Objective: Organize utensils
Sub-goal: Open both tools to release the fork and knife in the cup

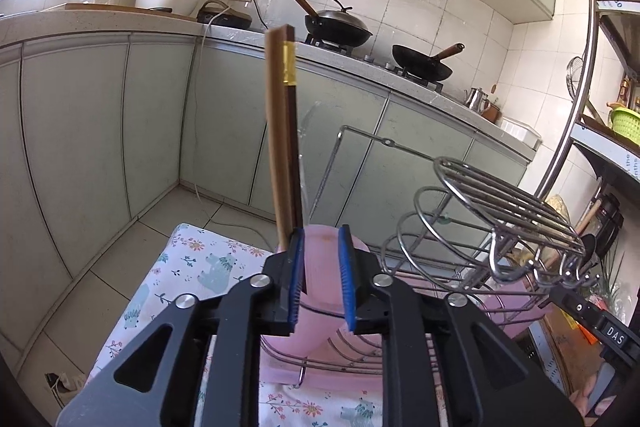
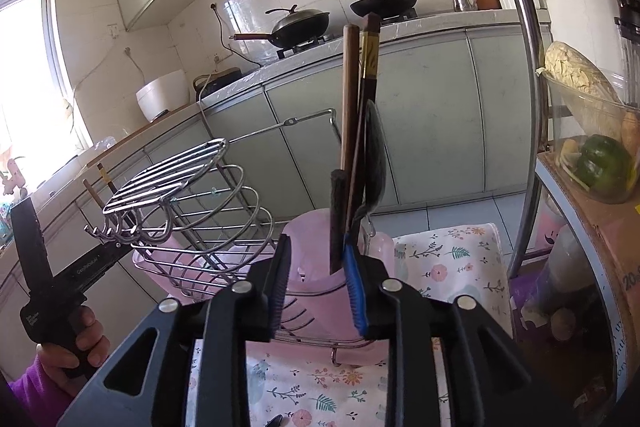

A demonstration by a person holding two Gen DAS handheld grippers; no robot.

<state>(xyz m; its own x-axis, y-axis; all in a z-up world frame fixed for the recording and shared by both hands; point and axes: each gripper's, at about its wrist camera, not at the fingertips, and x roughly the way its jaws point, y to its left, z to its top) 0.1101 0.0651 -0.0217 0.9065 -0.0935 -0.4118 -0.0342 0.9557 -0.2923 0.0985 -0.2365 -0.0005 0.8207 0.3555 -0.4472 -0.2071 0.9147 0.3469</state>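
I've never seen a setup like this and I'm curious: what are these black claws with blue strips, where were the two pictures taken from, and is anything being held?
There is no robot here. A person holds a tool in each hand, and each tool ends in a two-finger gripper with a camera looking forward along the fingers. One picture looks over the left gripper, the other over the right gripper. The right view also shows the person's hand, in a purple sleeve, holding the left tool.

On a floral cloth stands a silver wire dish rack with a pink plastic cup at its front. Wooden chopsticks and a dark spoon stand upright in the cup.

Both grippers are open just in front of the cup, and their blue pads press on nothing, so nothing is held.
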